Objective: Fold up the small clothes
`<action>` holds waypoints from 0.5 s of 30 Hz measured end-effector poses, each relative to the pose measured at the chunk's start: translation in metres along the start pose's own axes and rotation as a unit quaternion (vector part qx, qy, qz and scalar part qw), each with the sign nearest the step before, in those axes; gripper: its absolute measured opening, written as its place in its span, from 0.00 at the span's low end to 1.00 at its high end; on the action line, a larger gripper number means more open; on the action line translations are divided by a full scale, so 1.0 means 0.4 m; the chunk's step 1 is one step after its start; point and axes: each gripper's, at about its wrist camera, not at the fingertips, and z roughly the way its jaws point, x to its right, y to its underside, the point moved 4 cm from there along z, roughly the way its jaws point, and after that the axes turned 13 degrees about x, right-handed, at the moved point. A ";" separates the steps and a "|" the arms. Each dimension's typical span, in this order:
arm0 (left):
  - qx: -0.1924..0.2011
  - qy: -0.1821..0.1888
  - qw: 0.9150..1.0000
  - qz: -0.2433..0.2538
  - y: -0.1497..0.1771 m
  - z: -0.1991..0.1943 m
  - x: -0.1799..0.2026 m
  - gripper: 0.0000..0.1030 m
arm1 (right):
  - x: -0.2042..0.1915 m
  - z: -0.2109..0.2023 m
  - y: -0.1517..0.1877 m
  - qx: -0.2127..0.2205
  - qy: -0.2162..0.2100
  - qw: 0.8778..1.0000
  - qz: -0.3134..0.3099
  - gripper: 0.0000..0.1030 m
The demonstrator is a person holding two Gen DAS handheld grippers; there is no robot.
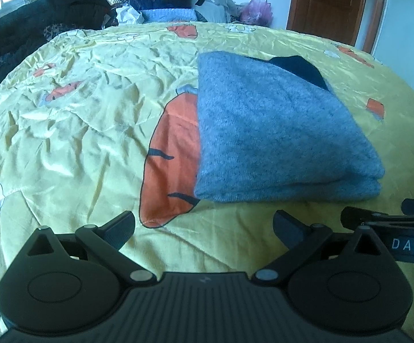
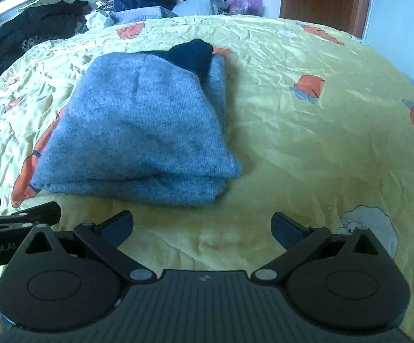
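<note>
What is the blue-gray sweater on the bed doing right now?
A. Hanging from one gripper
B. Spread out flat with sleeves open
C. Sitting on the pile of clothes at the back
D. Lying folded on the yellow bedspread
D: the blue-gray sweater lies in stacked layers on the yellow bedspread, and both the left gripper and right gripper are open and empty.

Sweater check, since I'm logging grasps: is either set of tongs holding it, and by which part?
Nothing is held. The left tongs and right tongs are both open, short of the folded sweater on the bed.
</note>
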 end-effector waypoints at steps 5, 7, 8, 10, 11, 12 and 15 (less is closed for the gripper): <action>-0.005 -0.001 1.000 -0.002 0.004 0.004 -0.002 1.00 | 0.007 0.000 0.002 -0.005 -0.004 1.000 0.008 1.00; -0.006 -0.002 1.000 -0.002 0.005 0.005 -0.004 1.00 | 0.009 0.000 0.003 -0.005 -0.004 1.000 0.009 1.00; -0.006 -0.003 1.000 -0.001 0.005 0.005 -0.004 1.00 | 0.010 0.001 0.003 -0.005 -0.003 1.000 0.010 1.00; -0.005 -0.003 1.000 0.000 0.005 0.005 -0.004 1.00 | 0.012 0.002 0.004 -0.006 -0.002 1.000 0.013 1.00; -0.005 -0.003 1.000 0.000 0.004 0.006 -0.004 1.00 | 0.013 0.002 0.004 -0.006 -0.002 1.000 0.014 1.00; -0.005 -0.003 1.000 0.000 0.004 0.007 -0.005 1.00 | 0.014 0.002 0.004 -0.006 -0.002 1.000 0.015 1.00; -0.007 -0.002 1.000 0.000 0.005 0.007 -0.004 1.00 | 0.013 0.001 0.004 -0.006 -0.002 1.000 0.016 1.00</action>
